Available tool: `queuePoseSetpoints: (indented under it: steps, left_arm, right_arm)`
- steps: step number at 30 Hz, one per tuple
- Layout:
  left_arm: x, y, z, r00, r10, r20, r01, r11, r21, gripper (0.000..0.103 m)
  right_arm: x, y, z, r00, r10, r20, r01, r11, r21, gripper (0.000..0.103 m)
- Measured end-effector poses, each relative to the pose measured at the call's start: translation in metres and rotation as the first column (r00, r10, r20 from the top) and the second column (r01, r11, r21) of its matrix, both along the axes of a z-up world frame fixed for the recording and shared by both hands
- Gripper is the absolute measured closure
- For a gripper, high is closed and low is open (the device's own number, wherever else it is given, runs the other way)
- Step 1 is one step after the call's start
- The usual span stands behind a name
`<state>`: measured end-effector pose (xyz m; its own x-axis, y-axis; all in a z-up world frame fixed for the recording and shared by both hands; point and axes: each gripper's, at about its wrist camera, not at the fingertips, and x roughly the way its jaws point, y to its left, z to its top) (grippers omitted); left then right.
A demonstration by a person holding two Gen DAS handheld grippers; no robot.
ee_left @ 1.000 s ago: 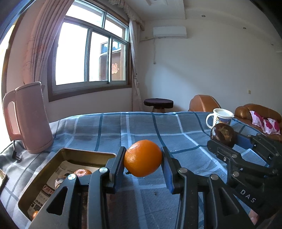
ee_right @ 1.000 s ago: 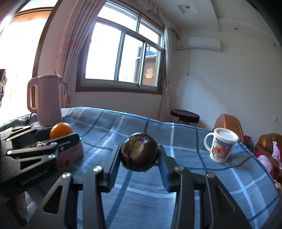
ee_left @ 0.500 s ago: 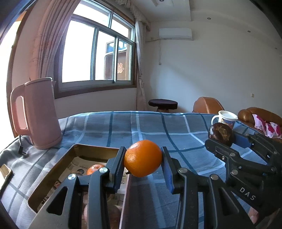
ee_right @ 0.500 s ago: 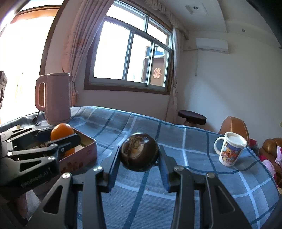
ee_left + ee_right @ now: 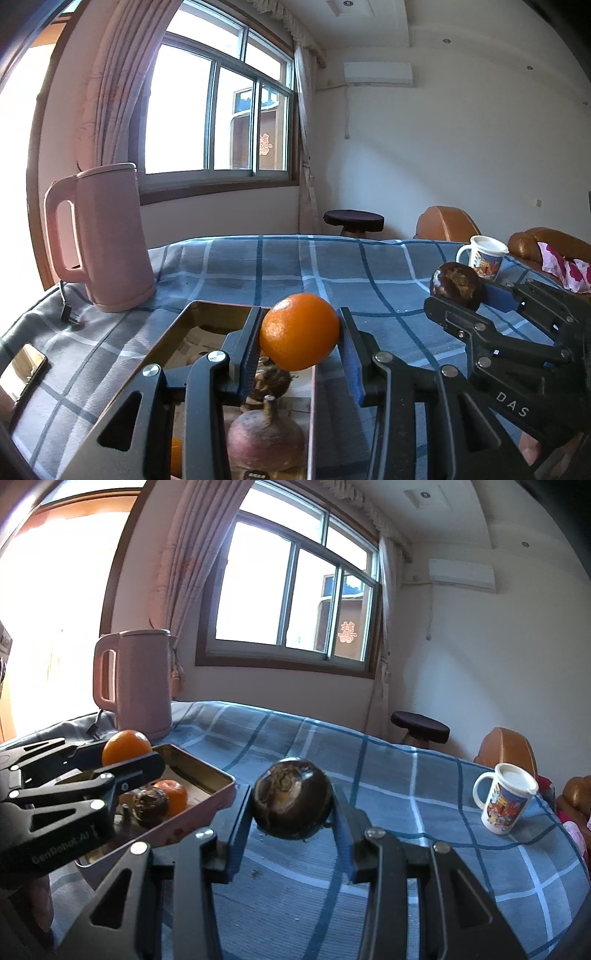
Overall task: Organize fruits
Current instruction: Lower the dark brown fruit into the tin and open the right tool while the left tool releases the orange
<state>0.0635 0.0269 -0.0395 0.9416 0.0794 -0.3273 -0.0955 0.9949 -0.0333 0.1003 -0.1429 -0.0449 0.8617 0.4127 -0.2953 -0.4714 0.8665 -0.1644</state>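
My left gripper is shut on an orange, held above the near end of a pink metal tin. Inside the tin lie a purplish round fruit, a dark fruit and another orange. My right gripper is shut on a dark brown mangosteen over the blue checked cloth, just right of the tin. In the right wrist view the left gripper with its orange hangs over the tin. The left wrist view shows the right gripper and mangosteen at the right.
A pink kettle stands behind the tin at the left, its cord on the cloth. A phone lies at the table's left edge. A printed mug stands far right. Beyond the table are a stool and brown sofa.
Both grippers have moved left with their fruit. The orange now hangs over the tin instead of right of it, and the mangosteen has come closer to the tin's right wall.
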Motion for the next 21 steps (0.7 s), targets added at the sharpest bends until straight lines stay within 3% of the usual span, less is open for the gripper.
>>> queuePoseSetpoints:
  steps: [21]
  left_arm:
    - [-0.019,0.046,0.003,0.996,0.089,-0.016,-0.09,0.996,-0.006,0.062]
  right_arm:
    - [-0.009,0.052,0.008,0.993,0.114,0.005,-0.114,0.993,-0.032,0.059]
